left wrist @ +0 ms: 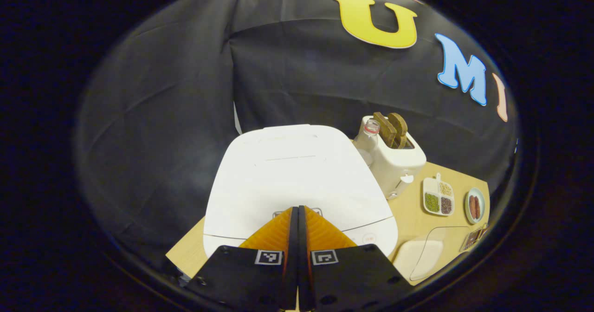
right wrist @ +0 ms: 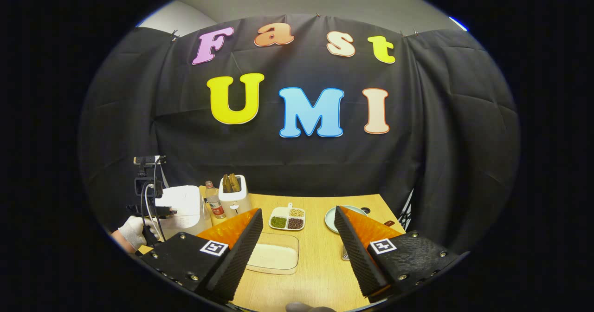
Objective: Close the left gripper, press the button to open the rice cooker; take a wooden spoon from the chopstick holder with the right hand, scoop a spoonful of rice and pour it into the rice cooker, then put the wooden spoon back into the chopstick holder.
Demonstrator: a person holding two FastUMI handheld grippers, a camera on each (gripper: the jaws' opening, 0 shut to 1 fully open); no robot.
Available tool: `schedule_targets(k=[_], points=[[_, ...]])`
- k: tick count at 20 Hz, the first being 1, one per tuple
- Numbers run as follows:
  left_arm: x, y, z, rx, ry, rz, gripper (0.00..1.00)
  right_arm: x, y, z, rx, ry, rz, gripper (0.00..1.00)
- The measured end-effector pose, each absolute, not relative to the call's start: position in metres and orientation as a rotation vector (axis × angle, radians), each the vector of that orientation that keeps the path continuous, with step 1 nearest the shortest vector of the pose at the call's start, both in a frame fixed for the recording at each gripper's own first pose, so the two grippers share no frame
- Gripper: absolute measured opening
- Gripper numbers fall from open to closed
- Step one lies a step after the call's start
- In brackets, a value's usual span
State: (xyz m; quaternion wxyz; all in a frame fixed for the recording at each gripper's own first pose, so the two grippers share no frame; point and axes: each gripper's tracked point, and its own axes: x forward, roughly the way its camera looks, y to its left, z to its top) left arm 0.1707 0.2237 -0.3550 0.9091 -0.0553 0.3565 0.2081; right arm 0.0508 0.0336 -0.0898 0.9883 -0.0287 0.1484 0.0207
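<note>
From my left claw I look straight down on the rice cooker; its lid is shut, so I cannot tell what is inside. The claw's fingers are pressed together with nothing between them, tips over the front of the lid by the button panel. Off to its right stand a toaster with two brown slices poking out, a clear bottle touching it, a divided dish of green, pale and dark grains, and a small plate with two reddish pieces.

My right claw is spread wide and grips nothing. It hangs level above the tabletop, and just ahead between its fingers lies a clear tray of white rice. Far to its left a gloved hand holds the other claw's handle beside the cooker. The tabletop's far edge meets the black cloth; bare wood lies between tray and right finger.
</note>
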Motion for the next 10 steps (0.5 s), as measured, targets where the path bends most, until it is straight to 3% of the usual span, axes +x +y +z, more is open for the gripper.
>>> schedule_targets(k=[3, 7, 10], points=[[0.180, 0.228, -0.317, -0.078, 0.588, 0.455, 0.09, 0.050, 0.030, -0.087, -0.053, 0.269, 0.032, 0.95], [0.188, 0.226, -0.210, 0.043, 0.293, 0.458, 0.10, 0.048, 0.023, -0.077, -0.092, 0.197, 0.010, 0.95], [0.169, 0.205, -0.158, 0.059, 0.205, 0.436, 0.12, 0.044, 0.016, -0.067, -0.112, 0.160, -0.005, 0.95]])
